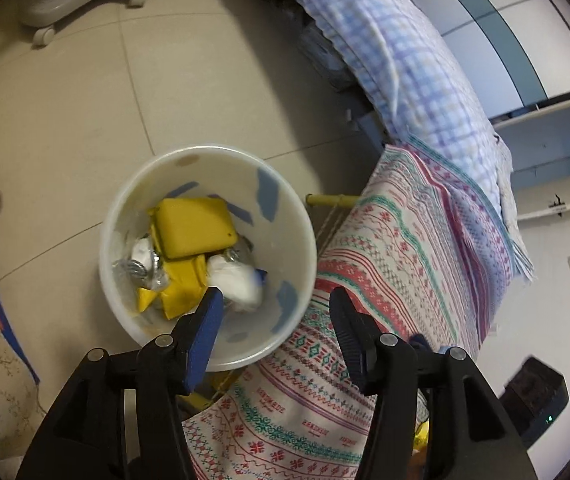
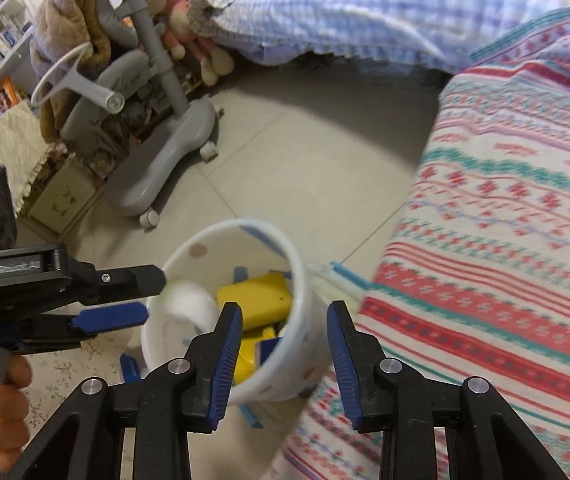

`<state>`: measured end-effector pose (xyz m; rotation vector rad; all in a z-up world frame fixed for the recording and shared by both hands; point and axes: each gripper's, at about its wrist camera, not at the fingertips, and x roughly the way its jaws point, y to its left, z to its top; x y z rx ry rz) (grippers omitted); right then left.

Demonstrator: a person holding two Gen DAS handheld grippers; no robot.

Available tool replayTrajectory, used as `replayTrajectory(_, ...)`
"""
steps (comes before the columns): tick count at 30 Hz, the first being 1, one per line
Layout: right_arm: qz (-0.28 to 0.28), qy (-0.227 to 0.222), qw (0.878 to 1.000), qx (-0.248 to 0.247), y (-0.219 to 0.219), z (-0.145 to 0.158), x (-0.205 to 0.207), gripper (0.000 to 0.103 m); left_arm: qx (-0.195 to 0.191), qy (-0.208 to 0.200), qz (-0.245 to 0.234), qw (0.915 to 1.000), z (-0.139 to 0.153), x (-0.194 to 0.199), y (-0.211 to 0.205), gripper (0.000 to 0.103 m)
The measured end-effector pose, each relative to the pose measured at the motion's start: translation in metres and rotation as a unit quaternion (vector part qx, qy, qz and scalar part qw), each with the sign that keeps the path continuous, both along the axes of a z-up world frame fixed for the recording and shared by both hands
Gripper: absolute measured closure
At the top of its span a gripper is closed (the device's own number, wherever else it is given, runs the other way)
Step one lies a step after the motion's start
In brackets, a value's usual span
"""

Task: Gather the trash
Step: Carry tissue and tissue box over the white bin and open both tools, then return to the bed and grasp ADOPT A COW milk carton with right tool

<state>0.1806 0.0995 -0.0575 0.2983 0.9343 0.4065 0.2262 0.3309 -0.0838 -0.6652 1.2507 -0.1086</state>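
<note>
Clearly we have both grippers parted and empty: the left gripper (image 1: 275, 300) hangs over the near rim of the white bin (image 1: 303, 224), and the right gripper (image 2: 285, 316) straddles that same bin's wall without pressing on it. A white tissue wad (image 2: 189, 302) appears blurred just under the left tool's tips, seemingly falling in. Inside lie a yellow carton (image 1: 193, 228), white tissues (image 1: 237, 280) and foil wrappers (image 1: 137, 268). Beyond, the patterned blanket (image 1: 405, 240) drapes just beside the bin on the tiled floor (image 1: 65, 120). We judge the risk is knocking the light bin over with a jaw, spilling everything.
</note>
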Motion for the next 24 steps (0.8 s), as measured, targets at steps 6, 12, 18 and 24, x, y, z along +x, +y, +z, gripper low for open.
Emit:
replayTrajectory(6, 0.002, -0.016, 1.000, -0.005, -0.028, 0.019, -0.019, 0.063, -0.004, -0.005, 0.018, 0.9998, 0.007, -0.002, -0.001, 0.045)
replayTrajectory(12, -0.006, -0.037, 0.998, -0.044, -0.070, 0.041, -0.036, 0.054, 0.019, -0.042, -0.023, 0.9987, 0.033, 0.002, -0.044, 0.045)
replayTrajectory(18, -0.027, -0.032, 0.995, -0.087, -0.134, 0.055, -0.048, 0.044, 0.027, -0.063, -0.090, 0.9936, 0.049, 0.004, -0.119, 0.045)
replayTrajectory(24, -0.078, -0.031, 0.990, -0.112, -0.224, 0.062, -0.076, 0.033, 0.024, -0.066, -0.171, 0.9828, 0.054, -0.004, -0.208, 0.045)
